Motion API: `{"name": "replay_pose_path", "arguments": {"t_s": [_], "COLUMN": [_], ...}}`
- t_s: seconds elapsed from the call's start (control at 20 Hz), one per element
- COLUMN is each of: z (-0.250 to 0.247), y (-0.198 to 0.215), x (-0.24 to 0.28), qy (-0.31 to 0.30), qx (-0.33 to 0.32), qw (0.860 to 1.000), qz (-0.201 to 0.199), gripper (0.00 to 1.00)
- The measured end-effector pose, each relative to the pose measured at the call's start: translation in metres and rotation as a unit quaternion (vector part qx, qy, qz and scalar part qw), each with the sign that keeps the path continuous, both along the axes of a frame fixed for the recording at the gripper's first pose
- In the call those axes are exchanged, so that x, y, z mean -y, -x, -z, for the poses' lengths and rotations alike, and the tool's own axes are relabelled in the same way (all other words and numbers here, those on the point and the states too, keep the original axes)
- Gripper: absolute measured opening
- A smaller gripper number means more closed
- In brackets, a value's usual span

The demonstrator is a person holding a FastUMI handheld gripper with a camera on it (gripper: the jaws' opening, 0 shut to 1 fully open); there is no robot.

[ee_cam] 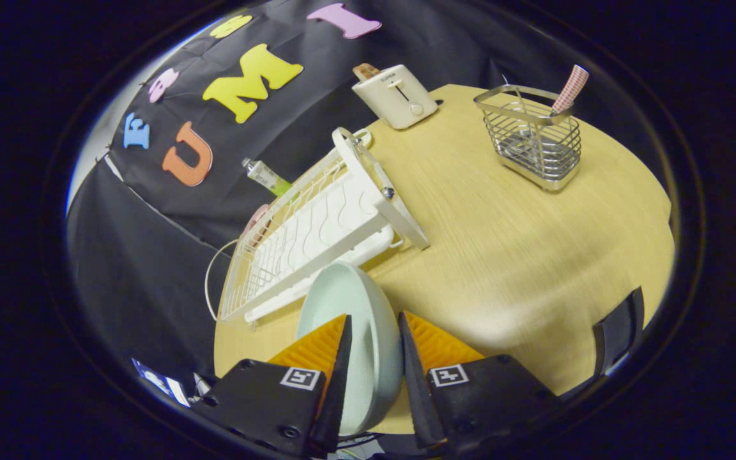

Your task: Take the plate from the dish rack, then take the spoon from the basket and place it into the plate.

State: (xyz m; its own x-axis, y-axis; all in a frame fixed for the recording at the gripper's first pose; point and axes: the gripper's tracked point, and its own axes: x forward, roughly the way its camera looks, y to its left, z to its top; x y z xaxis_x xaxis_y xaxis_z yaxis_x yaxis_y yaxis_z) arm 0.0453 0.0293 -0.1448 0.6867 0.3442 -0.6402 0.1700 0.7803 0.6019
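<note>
A pale green plate (355, 313) stands on edge between my two fingers, and my gripper (374, 322) is shut on its rim. The plate is held above the wooden table (508, 255), just in front of the white dish rack (317, 223). Beyond the fingers to the right stands a wire basket (534, 137). A spoon with a pink checked handle (570, 88) sticks up out of it; its bowl is hidden inside the basket.
A cream toaster (395, 94) with a slice of bread in it stands at the table's far edge. A pink plate edge (256, 220) and a green tube (268, 177) lie at the rack's far side. A dark object (620, 329) sits at the table's right rim.
</note>
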Motion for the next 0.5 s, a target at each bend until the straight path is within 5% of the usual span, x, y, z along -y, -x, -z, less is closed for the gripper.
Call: {"name": "replay_pose_path", "arguments": {"t_s": [0.3,0.5], "z": [-0.016,-0.044], "y": [-0.005,-0.002], "x": [0.012,0.039], "qy": [0.012,0.062], "qx": [0.039,0.101], "qw": [0.999,0.993], "qz": [0.011,0.027], "gripper": [0.52,0.65]}}
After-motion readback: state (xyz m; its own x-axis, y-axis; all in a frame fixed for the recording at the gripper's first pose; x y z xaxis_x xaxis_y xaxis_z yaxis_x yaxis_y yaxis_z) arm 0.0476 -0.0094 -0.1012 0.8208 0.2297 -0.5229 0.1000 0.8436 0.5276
